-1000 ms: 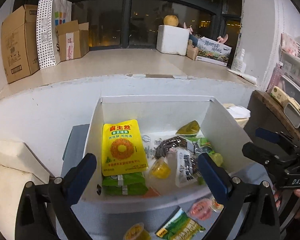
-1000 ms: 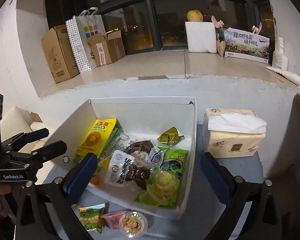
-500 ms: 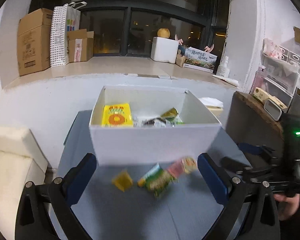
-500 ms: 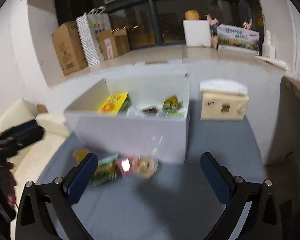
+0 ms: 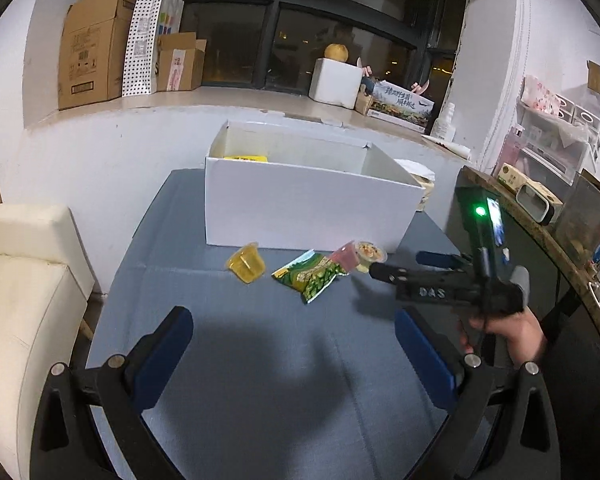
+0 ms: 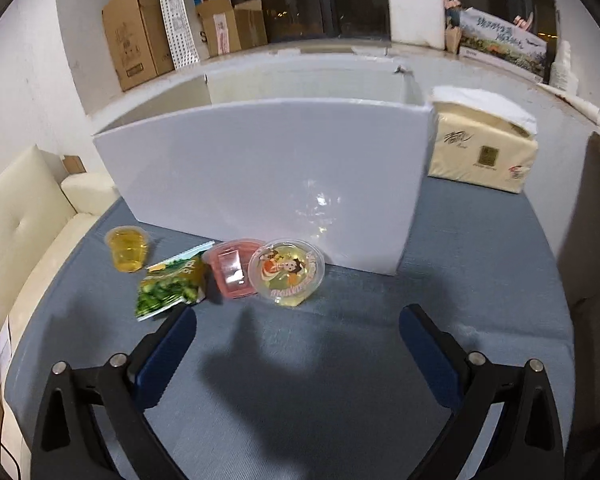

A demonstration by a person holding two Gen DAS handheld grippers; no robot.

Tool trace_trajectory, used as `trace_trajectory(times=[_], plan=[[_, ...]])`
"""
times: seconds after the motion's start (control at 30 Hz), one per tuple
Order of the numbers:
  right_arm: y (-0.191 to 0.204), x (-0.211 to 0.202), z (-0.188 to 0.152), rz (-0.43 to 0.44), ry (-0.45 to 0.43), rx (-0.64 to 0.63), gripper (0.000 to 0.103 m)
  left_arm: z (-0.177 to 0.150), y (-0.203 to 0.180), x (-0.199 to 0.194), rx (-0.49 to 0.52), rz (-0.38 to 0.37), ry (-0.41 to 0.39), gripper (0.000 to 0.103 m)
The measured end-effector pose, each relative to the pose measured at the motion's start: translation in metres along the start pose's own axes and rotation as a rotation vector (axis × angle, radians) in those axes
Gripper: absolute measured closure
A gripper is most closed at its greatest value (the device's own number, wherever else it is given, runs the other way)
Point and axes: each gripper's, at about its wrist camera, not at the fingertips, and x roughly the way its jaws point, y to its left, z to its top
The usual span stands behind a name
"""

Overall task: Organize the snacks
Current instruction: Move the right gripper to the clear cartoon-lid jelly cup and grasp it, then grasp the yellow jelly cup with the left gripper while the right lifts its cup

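On the blue surface (image 5: 260, 380) seen from the left wrist, the left tool (image 5: 292, 344) hangs released and empty, well back from four loose snacks lined along the white box (image 5: 300, 208): a yellow jelly cup (image 5: 246, 267), a green packet (image 5: 310, 276), a pink cup (image 5: 345, 258) and a lidded cup (image 5: 370, 251). The right tool (image 5: 396, 266) reaches toward that last cup, likely the nearest pick. From the right wrist, the right tool (image 6: 296, 344) is spread wide and empty just short of the lidded cup (image 6: 286, 270) and pink cup (image 6: 232, 266). A second ago both cameras looked down into the box; now both sit lower and farther back.
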Motion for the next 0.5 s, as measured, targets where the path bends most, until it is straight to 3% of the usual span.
trace_trajectory(times=[0.03,0.1,0.23,0.3,0.33,0.37,0.5], plan=[[-0.001,0.005,0.002,-0.009,0.007,-0.006,0.008,-0.001,0.001,0.000,0.002,0.004,-0.001,0.000],[-0.003,0.013,0.005,-0.010,0.029,-0.006,0.027,-0.001,0.003,0.002,-0.003,0.006,0.002,0.000],[-0.004,0.022,0.011,0.010,0.041,0.004,0.028,0.000,0.005,0.008,-0.008,0.005,0.012,0.000],[-0.004,0.025,0.014,0.037,0.040,0.007,0.041,0.000,0.005,0.012,-0.007,0.006,0.018,0.000],[-0.003,0.025,0.015,0.055,0.038,0.003,0.043,0.000,0.004,0.013,-0.006,0.007,0.019,0.000],[0.000,0.025,0.016,0.052,0.038,-0.006,0.058,0.000,0.004,0.015,-0.004,0.006,0.023,0.000],[0.006,0.024,0.016,0.046,0.037,-0.030,0.057,0.001,0.004,0.022,-0.003,0.004,0.031,0.000]])
